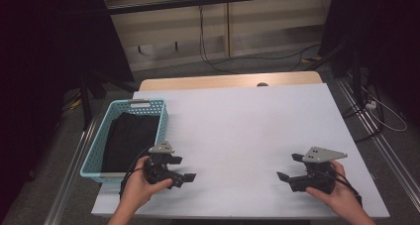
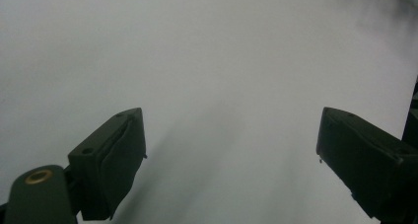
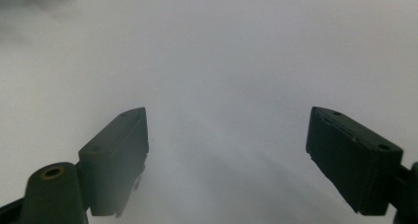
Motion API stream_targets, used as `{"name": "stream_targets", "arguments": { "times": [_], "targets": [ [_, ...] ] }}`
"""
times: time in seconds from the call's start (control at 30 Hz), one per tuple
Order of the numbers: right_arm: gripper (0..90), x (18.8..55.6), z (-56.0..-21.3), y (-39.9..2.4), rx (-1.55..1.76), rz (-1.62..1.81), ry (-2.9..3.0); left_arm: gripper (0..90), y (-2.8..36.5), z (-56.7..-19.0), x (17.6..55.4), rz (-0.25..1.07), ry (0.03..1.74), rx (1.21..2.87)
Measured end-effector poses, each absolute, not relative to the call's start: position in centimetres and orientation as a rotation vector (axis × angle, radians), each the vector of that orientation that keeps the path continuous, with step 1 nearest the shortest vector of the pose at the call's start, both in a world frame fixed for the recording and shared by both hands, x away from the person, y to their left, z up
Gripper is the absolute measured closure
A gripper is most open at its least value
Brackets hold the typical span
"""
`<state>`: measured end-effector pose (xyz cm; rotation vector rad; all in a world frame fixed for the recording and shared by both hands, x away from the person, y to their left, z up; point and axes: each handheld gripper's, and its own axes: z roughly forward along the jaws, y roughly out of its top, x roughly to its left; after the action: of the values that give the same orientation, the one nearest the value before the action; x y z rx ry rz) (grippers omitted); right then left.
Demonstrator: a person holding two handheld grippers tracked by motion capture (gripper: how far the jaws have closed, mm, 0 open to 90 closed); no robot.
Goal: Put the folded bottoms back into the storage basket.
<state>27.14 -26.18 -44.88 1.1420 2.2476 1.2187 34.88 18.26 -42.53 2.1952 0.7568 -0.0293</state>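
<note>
A light blue plastic basket [image 1: 159,117] stands at the left edge of the white table [image 1: 247,121], with a black folded cloth [image 1: 130,138] lying in it. Just right of the basket's near corner, a hand holds my left gripper [image 1: 184,168] low over the table, jaws pointing right. It is open, and in the left gripper view [image 2: 230,116] bare white tabletop lies between its jaws. My right gripper [image 1: 288,166] sits near the front right, pointing left toward the other. It is open too, its jaws [image 3: 227,113] wide apart with nothing between them.
White surface stretches between the two grippers and on to the far edge. A strip of wooden tabletop [image 1: 228,80] shows behind it. Cables [image 1: 218,61] run across the floor beyond, and metal rails [image 1: 386,150] flank the table on the right.
</note>
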Motion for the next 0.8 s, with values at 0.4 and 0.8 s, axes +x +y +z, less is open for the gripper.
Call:
{"name": "stream_targets", "arguments": {
  "times": [0.4,0.8],
  "targets": [
    [16.0,26.89,-44.93,-26.75,1.151,1.219,2.237,10.7,18.41,-42.64,34.27,-0.023,0.751,2.177],
    [16.0,26.58,-45.08,-26.64,1.147,1.221,2.243,10.5,18.51,-42.74,33.96,-0.032,0.747,2.164]
  ]
}}
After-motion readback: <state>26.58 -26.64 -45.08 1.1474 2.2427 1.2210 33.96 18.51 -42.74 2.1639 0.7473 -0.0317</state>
